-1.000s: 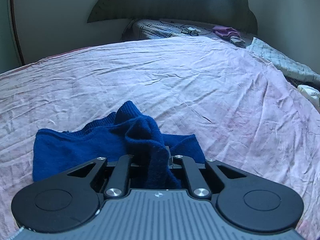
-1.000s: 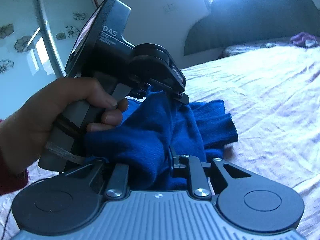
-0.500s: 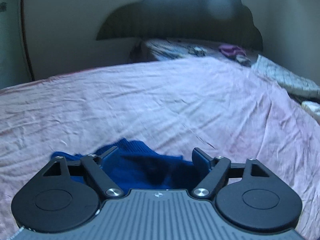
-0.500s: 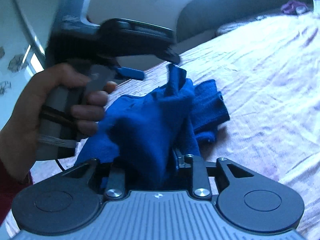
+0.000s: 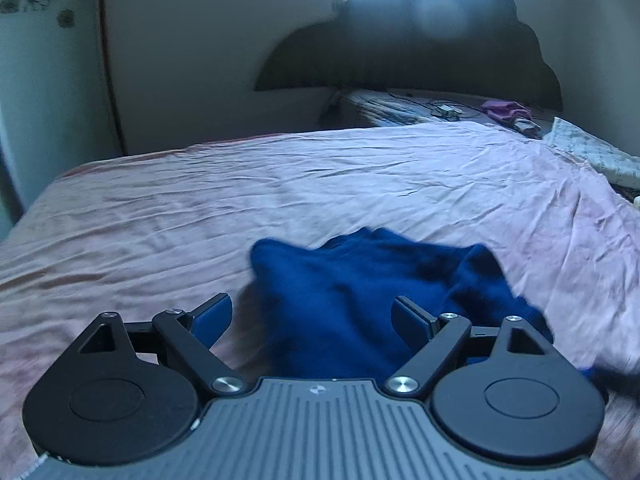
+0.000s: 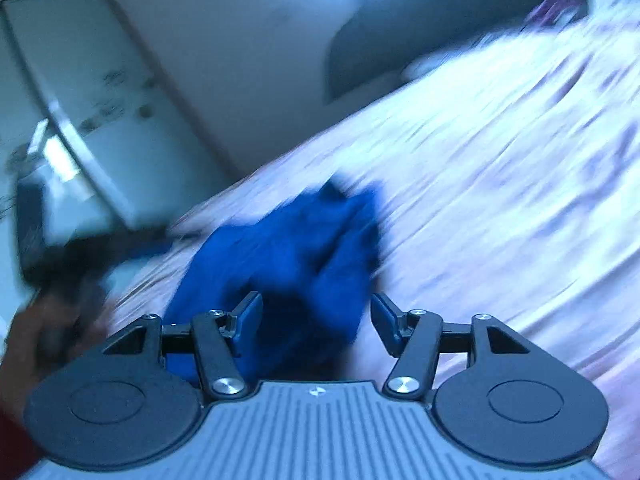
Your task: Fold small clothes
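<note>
A small dark blue knit garment (image 5: pixel 360 292) lies bunched on the pink bedsheet (image 5: pixel 280 184). In the left wrist view my left gripper (image 5: pixel 310 318) hovers just short of it, jaws wide and still opening, its pads clear of the cloth. In the blurred right wrist view the blue garment (image 6: pixel 288 248) lies in a heap in front of my right gripper (image 6: pixel 316 326), whose jaws are opening; cloth shows between them but the pads do not press on it. The left gripper (image 6: pixel 60 248), held in a hand, is a dark blur at the left edge of that view.
A dark scalloped headboard (image 5: pixel 408 52) stands at the far end of the bed. Near it lie a purple cloth (image 5: pixel 506 110), cables and a patterned quilt (image 5: pixel 592 152). A wardrobe door with flower prints (image 6: pixel 100 100) is to the left.
Both grippers let go of the blue garment and opened. The garment dropped onto the sheet in a heap. The left gripper drew back and to the left; the right gripper rolled and pulled away.
</note>
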{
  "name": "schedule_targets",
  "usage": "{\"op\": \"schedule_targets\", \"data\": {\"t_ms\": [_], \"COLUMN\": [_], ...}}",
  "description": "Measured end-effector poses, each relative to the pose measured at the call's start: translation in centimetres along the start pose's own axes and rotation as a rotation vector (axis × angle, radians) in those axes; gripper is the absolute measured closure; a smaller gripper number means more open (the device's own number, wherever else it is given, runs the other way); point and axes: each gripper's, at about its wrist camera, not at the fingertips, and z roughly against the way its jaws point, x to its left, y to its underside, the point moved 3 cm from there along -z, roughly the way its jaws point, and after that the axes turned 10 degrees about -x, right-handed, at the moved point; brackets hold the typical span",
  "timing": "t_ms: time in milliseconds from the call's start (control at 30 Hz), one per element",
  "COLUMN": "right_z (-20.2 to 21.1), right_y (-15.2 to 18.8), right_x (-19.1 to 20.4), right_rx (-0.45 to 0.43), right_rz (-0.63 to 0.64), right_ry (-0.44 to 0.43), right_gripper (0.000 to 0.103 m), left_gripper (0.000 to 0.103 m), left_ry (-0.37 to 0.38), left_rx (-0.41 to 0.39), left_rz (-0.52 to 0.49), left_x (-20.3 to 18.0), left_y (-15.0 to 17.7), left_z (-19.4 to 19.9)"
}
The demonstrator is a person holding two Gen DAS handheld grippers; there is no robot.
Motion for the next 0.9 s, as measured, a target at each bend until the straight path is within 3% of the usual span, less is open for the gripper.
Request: {"op": "schedule_targets", "data": {"t_ms": [100,200,267,333,367,400,433,600,633,700,733,767,833,900], "right_z": [-0.7,-4.4,-7.7,-10.9,-11.9,-12.8,-13.3,-14.2,-13.8,-13.0,-12.6,-12.1,-10.7,-10.7], "right_y": [-2.6,-3.8,-3.6,-3.0,-2.6,-2.4,-2.2,-2.6,-2.8,-3.1,-3.3,-3.6,-4.1,-4.1], "right_x": [0.0,1.4,2.2,2.5,2.5,2.6,2.7,2.1,2.1,2.0,2.0,1.8,1.1,0.1], "right_rx": [-0.034,0.052,0.127,0.206,0.224,0.234,0.241,0.197,0.187,0.172,0.154,0.132,0.114,0.174], "right_rz": [0.028,0.071,0.134,0.174,0.184,0.208,0.235,0.223,0.216,0.224,0.234,0.238,0.223,0.177], "right_ry": [-0.011,-0.101,-0.08,-0.061,-0.057,-0.048,-0.033,-0.017,-0.022,-0.009,0.01,0.019,-0.011,-0.061], "right_gripper": [0.042,0.041,0.034,0.035,0.056,0.07,0.076,0.078,0.075,0.049,0.023,0.009,0.008,0.008], "left_gripper": [0.015,0.015,0.014,0.012,0.011,0.01,0.01,0.01,0.01,0.007,0.006,0.005,0.004,0.004], "left_ry": [0.018,0.051,0.054,0.053,0.05,0.049,0.051,0.062,0.064,0.061,0.061,0.065,0.091,0.126], "left_rx": [0.001,0.01,0.005,-0.005,-0.006,-0.005,-0.003,0.014,0.011,0.008,0.008,0.012,0.032,0.051], "left_rz": [0.001,-0.033,-0.079,-0.126,-0.141,-0.152,-0.155,-0.081,-0.066,-0.045,-0.03,-0.01,0.041,0.104], "left_x": [0.2,-0.6,-1.4,-1.9,-2.1,-2.2,-2.2,-1.3,-1.0,-0.5,-0.1,0.3,1.1,1.8], "left_y": [1.2,2.5,3.2,3.7,4.0,4.3,4.5,4.6,4.5,4.5,4.6,4.6,4.7,4.8], "left_z": [1.3,2.3,2.7,2.9,2.9,2.9,2.7,1.9,1.9,1.8,1.7,1.6,1.3,0.9]}}
